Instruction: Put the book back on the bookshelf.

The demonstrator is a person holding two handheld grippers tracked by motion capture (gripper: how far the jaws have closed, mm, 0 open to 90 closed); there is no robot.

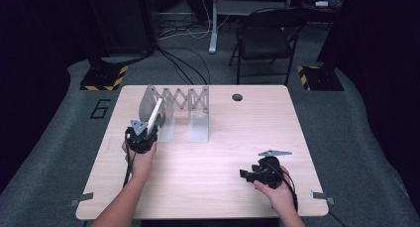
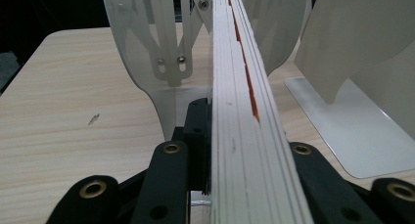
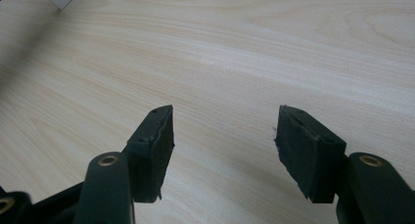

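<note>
The left gripper (image 1: 148, 127) clamps a thin white book (image 2: 244, 111) edge-up beside the folding rack (image 1: 181, 100). Keep it upright and steer it squarely into a slot. The right gripper (image 3: 222, 136) rests on the surface (image 1: 223, 133), fingers apart, empty.

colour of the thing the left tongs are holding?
White book, orange-red streak along its page edge. Clearest in the left gripper view.

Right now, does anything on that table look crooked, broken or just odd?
Nothing looks broken or spilled. The white book clamped in the left gripper leans tilted against the expanding rack, not yet standing upright in a slot.
</note>
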